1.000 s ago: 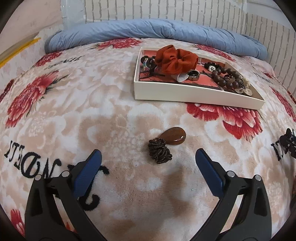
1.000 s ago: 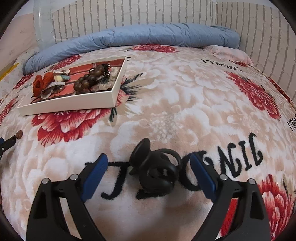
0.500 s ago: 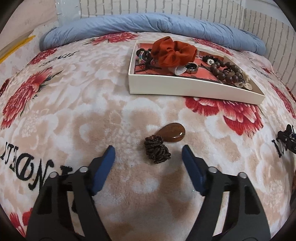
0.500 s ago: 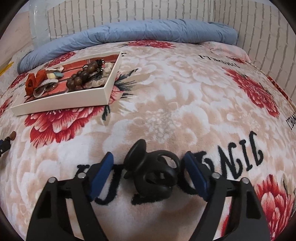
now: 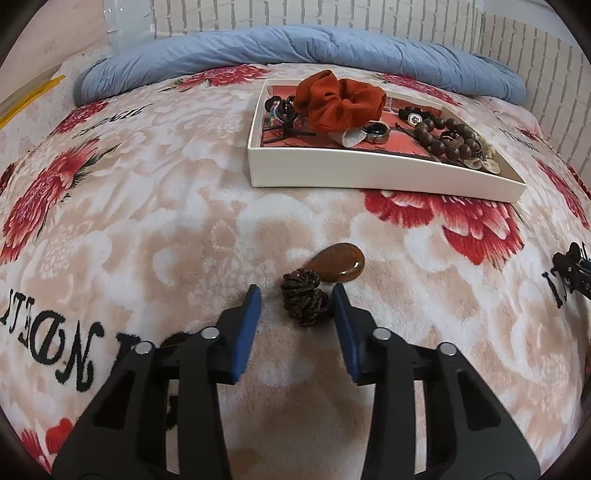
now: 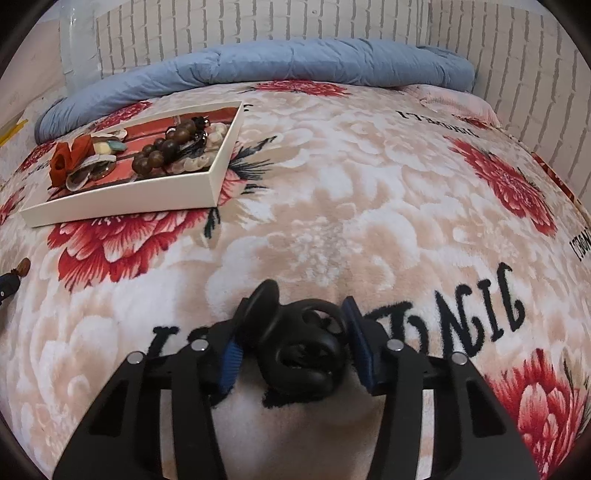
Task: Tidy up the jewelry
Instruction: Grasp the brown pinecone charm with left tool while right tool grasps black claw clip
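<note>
A brown teardrop pendant [image 5: 338, 264] with a coiled dark cord [image 5: 304, 297] lies on the floral blanket. My left gripper [image 5: 295, 306] is partly closed around the cord, right pad touching it, left pad a little apart. My right gripper [image 6: 293, 332] has its blue pads against both sides of a black hair claw clip [image 6: 295, 347] on the blanket. A white tray [image 5: 369, 173] with a red floor holds an orange scrunchie [image 5: 338, 99], a wooden bead bracelet [image 5: 448, 138] and several other pieces. The tray also shows in the right wrist view [image 6: 122, 201].
A rolled blue quilt [image 5: 295, 48] lies along the back by the brick-pattern wall [image 6: 295, 33]. The black clip and right gripper show at the right edge of the left wrist view [image 5: 570, 267]. The pendant shows at the left edge of the right wrist view [image 6: 22, 267].
Both grippers have moved forward and narrowed: the left around the pendant's cord, the right onto the black claw clip. The objects have not moved on the blanket.
</note>
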`<action>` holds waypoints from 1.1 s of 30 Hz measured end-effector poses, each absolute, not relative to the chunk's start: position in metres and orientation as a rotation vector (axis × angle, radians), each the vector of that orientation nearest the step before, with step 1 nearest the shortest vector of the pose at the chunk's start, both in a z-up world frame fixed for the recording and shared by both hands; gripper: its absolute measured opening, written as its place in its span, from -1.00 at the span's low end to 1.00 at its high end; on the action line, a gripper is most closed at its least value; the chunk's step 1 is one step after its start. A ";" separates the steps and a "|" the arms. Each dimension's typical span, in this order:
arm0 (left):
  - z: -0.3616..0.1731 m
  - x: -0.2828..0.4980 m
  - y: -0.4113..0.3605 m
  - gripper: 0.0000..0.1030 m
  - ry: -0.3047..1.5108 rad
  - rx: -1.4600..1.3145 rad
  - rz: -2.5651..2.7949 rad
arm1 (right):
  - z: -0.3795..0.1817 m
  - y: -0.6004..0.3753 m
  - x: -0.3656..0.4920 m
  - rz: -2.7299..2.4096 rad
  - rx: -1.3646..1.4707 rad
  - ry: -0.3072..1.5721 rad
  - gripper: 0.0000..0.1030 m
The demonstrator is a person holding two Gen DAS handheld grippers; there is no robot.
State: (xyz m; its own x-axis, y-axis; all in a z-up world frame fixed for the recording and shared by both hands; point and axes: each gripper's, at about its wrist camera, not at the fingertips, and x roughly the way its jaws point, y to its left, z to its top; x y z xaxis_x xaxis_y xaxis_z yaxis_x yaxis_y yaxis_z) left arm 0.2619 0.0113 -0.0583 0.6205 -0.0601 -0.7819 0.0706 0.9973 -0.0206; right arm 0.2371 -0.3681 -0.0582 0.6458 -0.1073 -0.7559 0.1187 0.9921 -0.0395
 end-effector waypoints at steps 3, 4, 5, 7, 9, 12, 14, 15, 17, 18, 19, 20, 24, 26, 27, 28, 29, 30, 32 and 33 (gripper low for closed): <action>-0.059 0.261 0.012 -0.44 0.898 0.009 -0.074 | -0.058 -0.369 0.236 -0.123 0.020 0.854 -0.06; -0.058 0.261 0.013 -0.47 0.897 0.006 -0.070 | -0.058 -0.369 0.236 -0.122 0.019 0.853 -0.07; -0.058 0.261 0.014 -0.51 0.899 -0.004 -0.069 | -0.058 -0.368 0.236 -0.120 0.014 0.852 -0.07; -0.059 0.262 0.017 -0.57 0.900 -0.015 -0.067 | -0.058 -0.366 0.236 -0.119 0.002 0.852 -0.07; -0.059 0.263 0.019 -0.58 0.902 -0.028 -0.072 | -0.058 -0.364 0.236 -0.119 -0.008 0.852 -0.07; -0.059 0.263 0.019 -0.58 0.900 -0.026 -0.072 | -0.057 -0.363 0.236 -0.117 -0.011 0.850 -0.07; -0.059 0.263 0.019 -0.59 0.899 -0.028 -0.072 | -0.056 -0.362 0.235 -0.115 -0.014 0.847 -0.07; -0.059 0.262 0.019 -0.59 0.899 -0.030 -0.073 | -0.056 -0.361 0.235 -0.113 -0.018 0.846 -0.07; -0.059 0.263 0.019 -0.59 0.899 -0.029 -0.072 | -0.056 -0.359 0.235 -0.110 -0.028 0.845 -0.07; -0.059 0.263 0.018 -0.59 0.897 -0.025 -0.070 | -0.056 -0.359 0.235 -0.111 -0.030 0.845 -0.07; -0.059 0.263 0.018 -0.59 0.897 -0.021 -0.068 | -0.056 -0.358 0.235 -0.110 -0.031 0.844 -0.07; -0.059 0.263 0.017 -0.59 0.895 -0.014 -0.064 | -0.056 -0.358 0.235 -0.108 -0.030 0.843 -0.07; -0.058 0.263 0.016 -0.60 0.894 -0.003 -0.059 | -0.055 -0.355 0.234 -0.096 -0.041 0.838 -0.07; -0.057 0.262 0.015 -0.60 0.890 0.003 -0.056 | -0.053 -0.353 0.234 -0.090 -0.050 0.832 -0.07; -0.057 0.262 0.015 -0.60 0.889 0.008 -0.054 | -0.052 -0.352 0.233 -0.086 -0.054 0.829 -0.08; -0.056 0.263 0.014 -0.60 0.887 0.014 -0.051 | -0.051 -0.352 0.233 -0.082 -0.057 0.826 -0.08; -0.056 0.262 0.014 -0.61 0.885 0.019 -0.049 | -0.049 -0.351 0.232 -0.078 -0.059 0.821 -0.08; -0.055 0.262 0.013 -0.61 0.883 0.024 -0.049 | -0.048 -0.350 0.232 -0.075 -0.058 0.817 -0.08; -0.051 0.260 0.010 -0.61 0.863 0.043 -0.045 | -0.044 -0.350 0.231 -0.068 -0.051 0.805 -0.08; -0.048 0.258 0.009 -0.61 0.849 0.053 -0.042 | -0.041 -0.349 0.231 -0.064 -0.045 0.798 -0.08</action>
